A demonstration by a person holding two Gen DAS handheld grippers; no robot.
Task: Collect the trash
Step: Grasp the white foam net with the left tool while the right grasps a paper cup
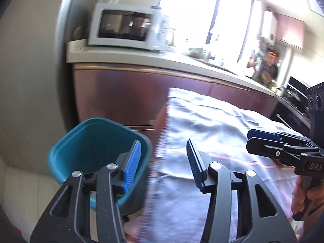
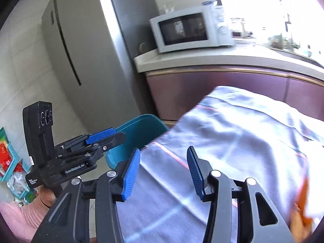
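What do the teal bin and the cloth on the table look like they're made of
The bin looks like moulded plastic: even teal colour, smooth walls with a soft sheen, rounded corners and a rolled rim. The cloth seems a thin woven fabric, pale grey-blue with red stripes; it creases, and its near edge shows a short fringe. Motion blur leaves the weave itself unclear.

Left gripper (image 1: 164, 154): jaws apart, nothing between the pads, pointing down at a slant. Right gripper (image 2: 163, 161): same, jaws parted and empty. Each sits in a hand (image 1: 301, 194); pink sleeve (image 2: 18, 216) on the left arm.
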